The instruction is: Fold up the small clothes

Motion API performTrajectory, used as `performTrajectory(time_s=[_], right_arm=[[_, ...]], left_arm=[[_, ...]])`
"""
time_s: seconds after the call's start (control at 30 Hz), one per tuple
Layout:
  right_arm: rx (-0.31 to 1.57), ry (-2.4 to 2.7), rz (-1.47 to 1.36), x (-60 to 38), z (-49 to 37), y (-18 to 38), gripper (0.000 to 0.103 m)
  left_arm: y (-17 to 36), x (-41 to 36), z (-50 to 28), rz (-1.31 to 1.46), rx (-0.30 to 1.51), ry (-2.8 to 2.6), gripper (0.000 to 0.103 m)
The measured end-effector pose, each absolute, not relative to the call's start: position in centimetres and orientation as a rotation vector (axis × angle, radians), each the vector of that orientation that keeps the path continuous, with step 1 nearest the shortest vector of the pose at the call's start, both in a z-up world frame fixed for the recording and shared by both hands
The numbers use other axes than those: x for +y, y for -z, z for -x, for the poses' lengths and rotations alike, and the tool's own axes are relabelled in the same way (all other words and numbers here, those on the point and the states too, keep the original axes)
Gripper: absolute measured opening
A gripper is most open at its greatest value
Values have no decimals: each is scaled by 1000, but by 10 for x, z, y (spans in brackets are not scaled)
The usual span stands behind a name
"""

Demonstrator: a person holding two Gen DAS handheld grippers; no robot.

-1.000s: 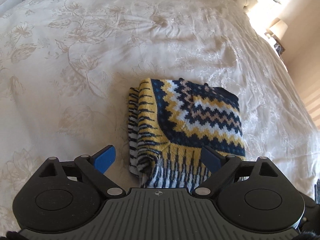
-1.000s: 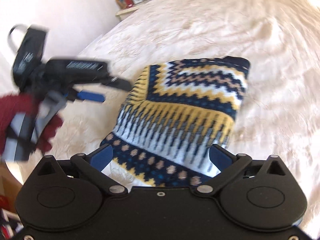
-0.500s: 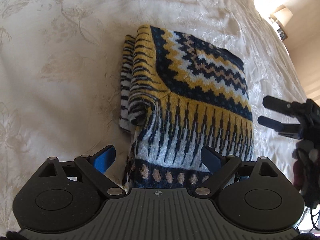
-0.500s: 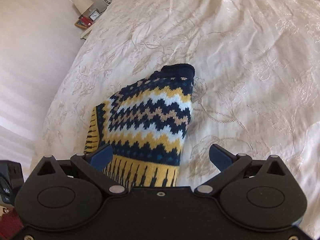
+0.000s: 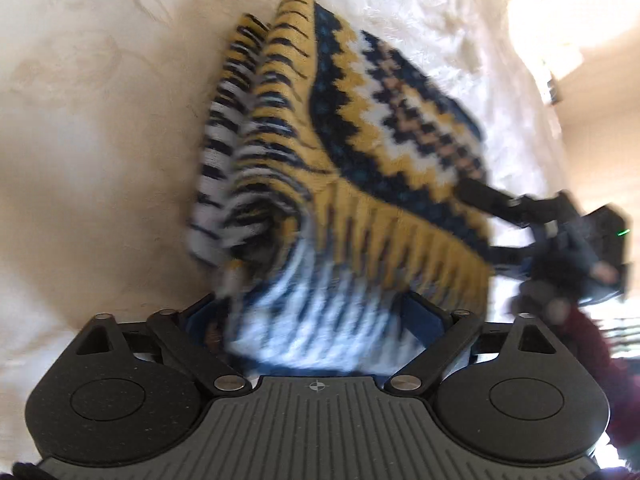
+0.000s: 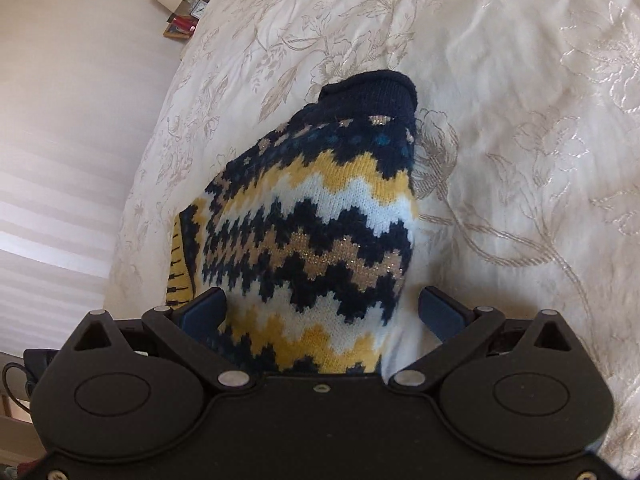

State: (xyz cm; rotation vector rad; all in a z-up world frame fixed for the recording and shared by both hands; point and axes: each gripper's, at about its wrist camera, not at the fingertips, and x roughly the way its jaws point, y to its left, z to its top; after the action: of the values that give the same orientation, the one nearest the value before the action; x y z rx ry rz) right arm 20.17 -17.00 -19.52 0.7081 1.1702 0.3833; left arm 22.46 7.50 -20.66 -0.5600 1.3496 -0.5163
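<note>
A floral cream bed carries the folded zigzag-knit sweater, whose long axis runs near to far. Its near edge lies between the wide-spread jaws of both tools: the left hand-held gripper at the striped end, the right hand-held gripper at its right side. Neither has clamped.

Both grippers have closed in on the folded navy, yellow and white zigzag-knit sweater: the left gripper now straddles its near striped edge, and the right gripper straddles its zigzag end, jaws wide.
</note>
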Motion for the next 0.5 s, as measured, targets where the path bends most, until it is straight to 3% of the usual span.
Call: performTrajectory(time_s=[0.03, 0.1, 0.13, 0.23, 0.5], right_arm=[[1170, -402, -715, -169, -203, 195, 99], [1191, -415, -691, -165, -203, 192, 61], [1191, -418, -672, -164, -201, 189, 57], [1187, -405, -689, -169, -192, 177, 52], [1206, -374, -648, -198, -123, 142, 51]], left_arm=[[210, 76, -225, 615, 1359, 536, 69], [212, 76, -223, 666, 1367, 553, 55], [208, 72, -221, 647, 1365, 564, 54], [195, 65, -212, 598, 1341, 601, 54], [172, 29, -148, 554, 1369, 734, 54]])
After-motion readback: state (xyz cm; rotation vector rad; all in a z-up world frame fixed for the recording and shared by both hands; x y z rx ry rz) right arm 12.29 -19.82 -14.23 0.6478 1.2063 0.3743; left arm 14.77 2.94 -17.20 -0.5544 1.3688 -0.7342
